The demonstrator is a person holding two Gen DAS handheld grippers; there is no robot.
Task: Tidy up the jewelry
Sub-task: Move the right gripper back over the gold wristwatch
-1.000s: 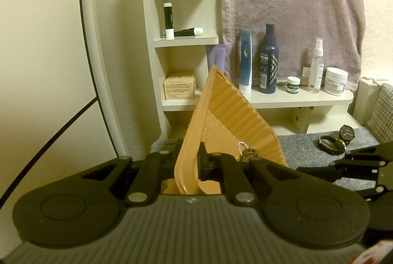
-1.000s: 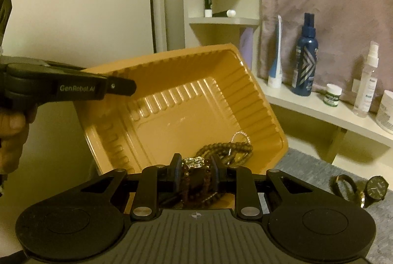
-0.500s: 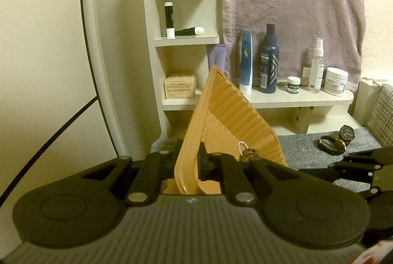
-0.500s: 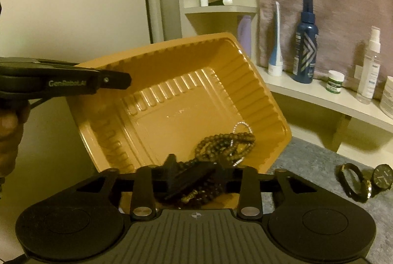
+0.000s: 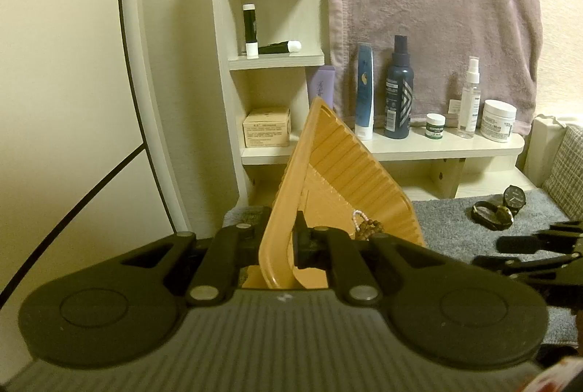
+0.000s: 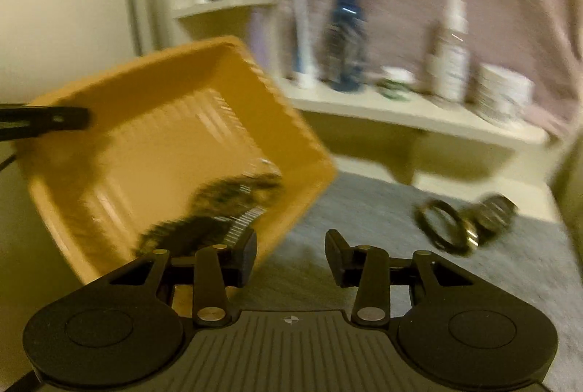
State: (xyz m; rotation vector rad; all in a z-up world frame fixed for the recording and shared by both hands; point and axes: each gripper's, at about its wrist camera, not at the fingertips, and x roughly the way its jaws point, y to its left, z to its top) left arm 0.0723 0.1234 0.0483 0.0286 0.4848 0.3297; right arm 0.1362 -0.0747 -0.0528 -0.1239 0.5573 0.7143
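My left gripper (image 5: 278, 246) is shut on the rim of an orange plastic tray (image 5: 339, 173) and holds it tilted above a grey mat (image 5: 455, 224). Beaded bracelets and a silver piece (image 6: 218, 209) lie in the tray's low corner; they also show in the left wrist view (image 5: 368, 228). My right gripper (image 6: 290, 255) is open and empty, just outside the tray's (image 6: 153, 144) right edge. A bangle (image 6: 441, 231) and a watch (image 6: 492, 213) lie on the mat to the right. The right wrist view is blurred by motion.
A white shelf (image 5: 437, 146) behind the mat holds bottles, tubes and jars. A mauve towel (image 5: 430, 9) hangs above it. A narrow corner shelf unit (image 5: 273, 60) stands at the left, next to a mirror edge (image 5: 145, 100).
My right gripper let go of the bracelet into the tray, opened, and swung right out of the tray. The left gripper and the tray stayed still.
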